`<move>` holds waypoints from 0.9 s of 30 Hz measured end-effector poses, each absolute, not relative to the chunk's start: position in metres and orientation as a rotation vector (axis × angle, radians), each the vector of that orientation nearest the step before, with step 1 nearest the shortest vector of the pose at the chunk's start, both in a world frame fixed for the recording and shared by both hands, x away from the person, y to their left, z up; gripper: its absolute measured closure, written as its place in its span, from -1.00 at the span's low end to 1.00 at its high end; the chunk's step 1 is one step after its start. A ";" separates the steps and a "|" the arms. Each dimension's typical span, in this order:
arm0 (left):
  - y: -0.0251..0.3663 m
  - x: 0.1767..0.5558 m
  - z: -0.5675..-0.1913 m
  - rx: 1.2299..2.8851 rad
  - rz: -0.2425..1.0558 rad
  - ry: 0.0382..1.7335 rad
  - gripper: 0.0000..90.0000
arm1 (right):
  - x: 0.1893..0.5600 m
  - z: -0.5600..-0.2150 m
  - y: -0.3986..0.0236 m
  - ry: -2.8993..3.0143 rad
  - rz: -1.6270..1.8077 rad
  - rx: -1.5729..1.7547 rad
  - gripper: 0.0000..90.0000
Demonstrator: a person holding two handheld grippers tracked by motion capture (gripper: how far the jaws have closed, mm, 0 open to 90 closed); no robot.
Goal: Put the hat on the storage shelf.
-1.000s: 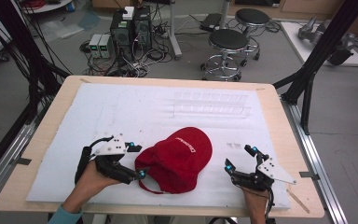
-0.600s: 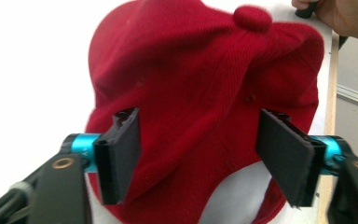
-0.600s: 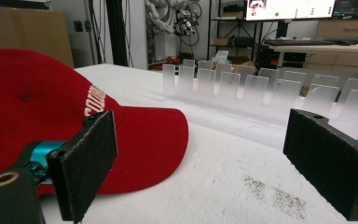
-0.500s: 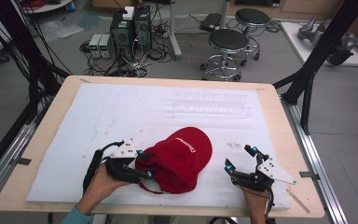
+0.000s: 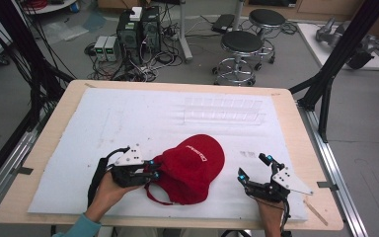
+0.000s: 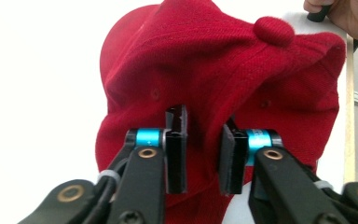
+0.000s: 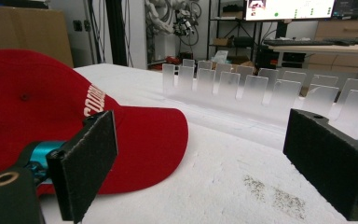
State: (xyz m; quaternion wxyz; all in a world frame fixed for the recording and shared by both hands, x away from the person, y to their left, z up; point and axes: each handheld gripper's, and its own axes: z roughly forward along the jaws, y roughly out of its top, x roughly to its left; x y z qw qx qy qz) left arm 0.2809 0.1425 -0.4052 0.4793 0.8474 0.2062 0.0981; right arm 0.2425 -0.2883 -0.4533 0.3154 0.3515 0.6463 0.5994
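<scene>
Pinching red cap (image 6: 205, 70), left gripper (image 6: 204, 154) just closed.

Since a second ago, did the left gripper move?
Yes. The left gripper slid right across the white mat onto the red cap, and its jaws have just been closing on the cap's back.

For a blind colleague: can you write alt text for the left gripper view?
The left gripper has its two black jaws closed on a fold at the back of a red fabric baseball cap, which lies on a white foam mat.
</scene>
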 end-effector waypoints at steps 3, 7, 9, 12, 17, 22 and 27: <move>0.147 0.283 -0.405 2.051 0.221 0.489 0.77 | 0.242 -0.453 -0.288 1.701 1.580 0.926 -0.81; 0.153 0.287 -0.403 2.015 0.178 0.499 0.84 | 0.243 -0.453 -0.288 1.702 1.578 0.924 -0.81; 0.155 0.288 -0.402 2.011 0.169 0.497 0.86 | 0.243 -0.453 -0.288 1.702 1.579 0.924 -0.81; 0.161 0.290 -0.399 1.984 0.144 0.502 0.89 | 0.242 -0.453 -0.288 1.705 1.582 0.930 -0.81; 0.171 0.294 -0.383 1.951 0.149 0.505 0.90 | 0.243 -0.453 -0.288 1.707 1.580 0.927 -0.81; 0.182 0.299 -0.370 1.925 0.163 0.515 0.91 | 0.243 -0.453 -0.288 1.708 1.583 0.927 -0.81; 0.197 0.308 -0.353 1.900 0.183 0.549 0.92 | 0.243 -0.453 -0.288 1.709 1.580 0.927 -0.81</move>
